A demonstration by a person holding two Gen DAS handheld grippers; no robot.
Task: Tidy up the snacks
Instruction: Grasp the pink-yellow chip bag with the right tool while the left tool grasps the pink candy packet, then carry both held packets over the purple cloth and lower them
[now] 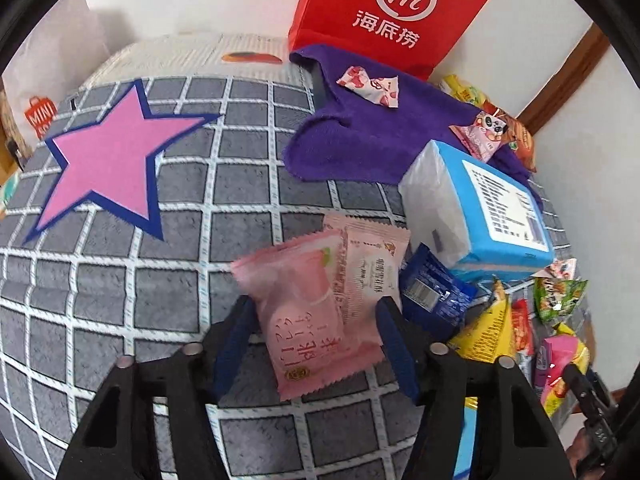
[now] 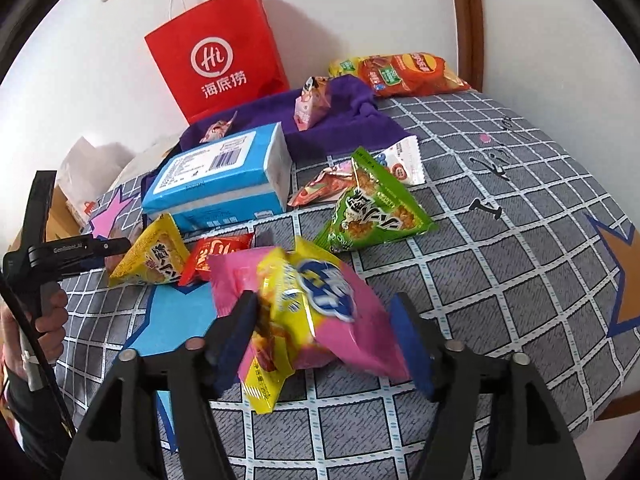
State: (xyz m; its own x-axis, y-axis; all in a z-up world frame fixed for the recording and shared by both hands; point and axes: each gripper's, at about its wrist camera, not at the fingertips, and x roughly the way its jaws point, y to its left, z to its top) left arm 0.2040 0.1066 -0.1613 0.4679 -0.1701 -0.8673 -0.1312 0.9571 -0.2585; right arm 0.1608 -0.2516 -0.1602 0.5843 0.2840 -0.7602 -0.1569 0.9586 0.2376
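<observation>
In the left wrist view my left gripper (image 1: 314, 320) is closed on a pink snack packet (image 1: 304, 312) just above the checked grey tablecloth (image 1: 120, 300). A paler pink packet (image 1: 372, 272) lies partly under it, against the right finger. In the right wrist view a pink-and-yellow snack bag (image 2: 320, 312) lies between the fingers of my right gripper (image 2: 326, 316). The jaws stand wide; the left finger touches the bag and the right one is just off it. The bag rests partly on a light blue star (image 2: 176, 320).
A blue tissue pack (image 2: 224, 176), a purple cloth (image 2: 340, 120) with small packets and a red paper bag (image 2: 216, 60) stand behind. Loose snacks lie around: green (image 2: 372, 208), yellow (image 2: 152, 256), red (image 2: 216, 252), dark blue (image 1: 436, 288). A pink star (image 1: 108, 160) lies left.
</observation>
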